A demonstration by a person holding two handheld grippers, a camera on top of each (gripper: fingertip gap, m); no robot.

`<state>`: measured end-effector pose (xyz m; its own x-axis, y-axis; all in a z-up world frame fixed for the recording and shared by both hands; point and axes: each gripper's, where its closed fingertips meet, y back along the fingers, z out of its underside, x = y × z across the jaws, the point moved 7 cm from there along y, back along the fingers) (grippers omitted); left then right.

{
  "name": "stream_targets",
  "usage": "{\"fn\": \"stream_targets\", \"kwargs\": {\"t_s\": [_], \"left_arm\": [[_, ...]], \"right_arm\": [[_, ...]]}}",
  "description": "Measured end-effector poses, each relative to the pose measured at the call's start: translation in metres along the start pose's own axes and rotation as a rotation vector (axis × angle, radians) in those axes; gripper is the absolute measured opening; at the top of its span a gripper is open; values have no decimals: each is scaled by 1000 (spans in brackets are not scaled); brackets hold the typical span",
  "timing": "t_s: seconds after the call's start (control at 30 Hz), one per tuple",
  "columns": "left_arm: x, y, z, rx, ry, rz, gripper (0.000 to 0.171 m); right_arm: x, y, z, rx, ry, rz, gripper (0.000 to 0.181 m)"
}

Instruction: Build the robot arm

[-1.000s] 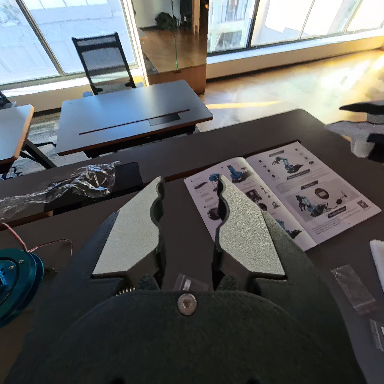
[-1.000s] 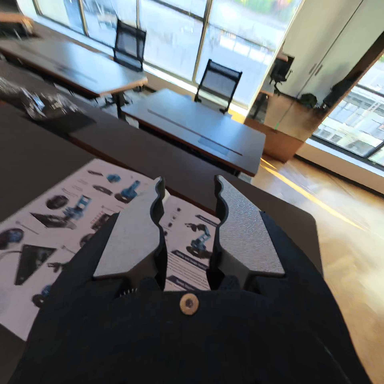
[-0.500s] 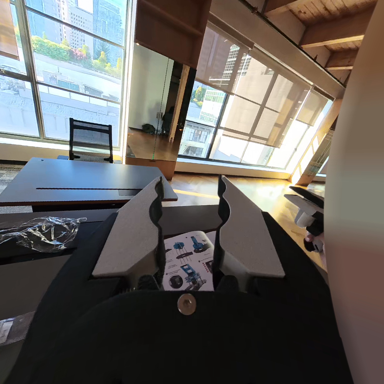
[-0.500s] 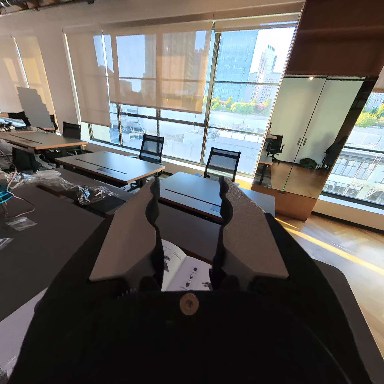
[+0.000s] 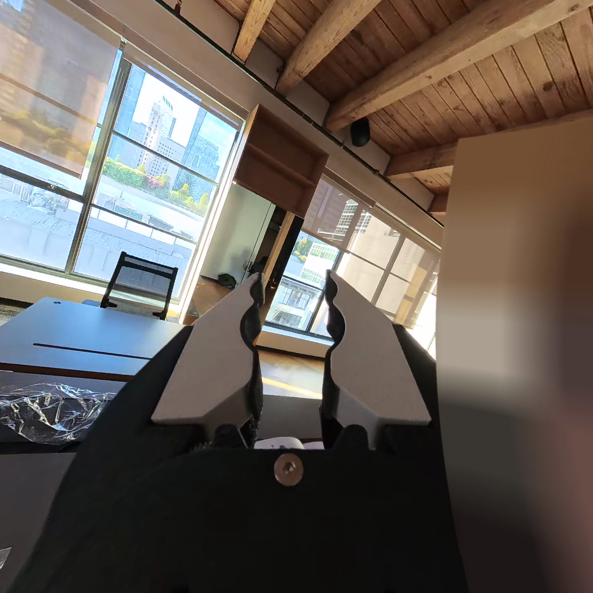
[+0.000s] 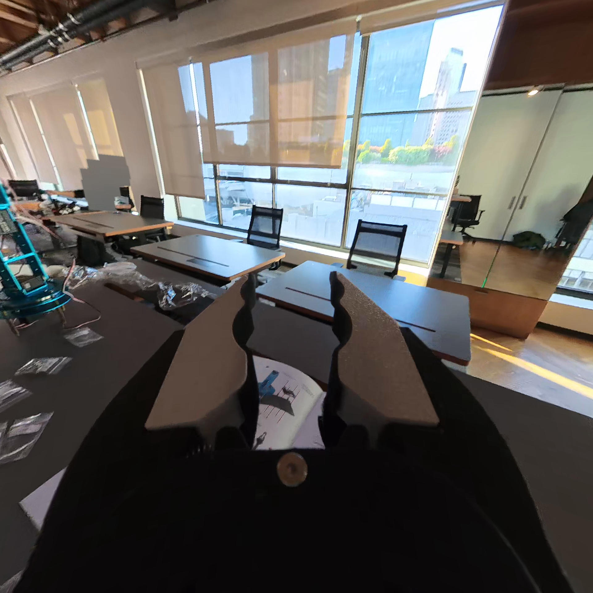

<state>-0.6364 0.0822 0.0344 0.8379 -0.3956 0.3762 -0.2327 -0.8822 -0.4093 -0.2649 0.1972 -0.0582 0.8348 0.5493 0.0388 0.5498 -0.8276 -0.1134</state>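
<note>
Left gripper (image 5: 293,282): raised and tilted up toward the windows, fingers parted, nothing held. Right gripper (image 6: 290,280): held above the dark table (image 6: 122,324), likewise spread and empty. An open booklet (image 6: 285,394) is seen on that table directly beneath the right gripper, untouched. Crumpled clear plastic (image 6: 173,293) is seen at the table's far edge; a blue metal frame (image 6: 22,269) stands at its far left, small clear bags (image 6: 41,365) nearer.

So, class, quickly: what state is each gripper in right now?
Left gripper: open, holding nothing.
Right gripper: open, holding nothing, above the open booklet.
</note>
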Motion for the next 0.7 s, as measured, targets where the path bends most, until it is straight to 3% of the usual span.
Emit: {"fn": "stream_targets", "kwargs": {"t_s": [0.17,0.37,0.7], "left_arm": [[-3,-4,6,-75,31,33,38],[5,-16,34,-356,65,146,42],[14,-16,35,-365,43,175,35]], "right_arm": [[-12,-13,20,-151,-44,-138,45],[-15,-12,20,-223,-168,-243,45],[-11,-11,27,-304,-354,-311,43]]}}
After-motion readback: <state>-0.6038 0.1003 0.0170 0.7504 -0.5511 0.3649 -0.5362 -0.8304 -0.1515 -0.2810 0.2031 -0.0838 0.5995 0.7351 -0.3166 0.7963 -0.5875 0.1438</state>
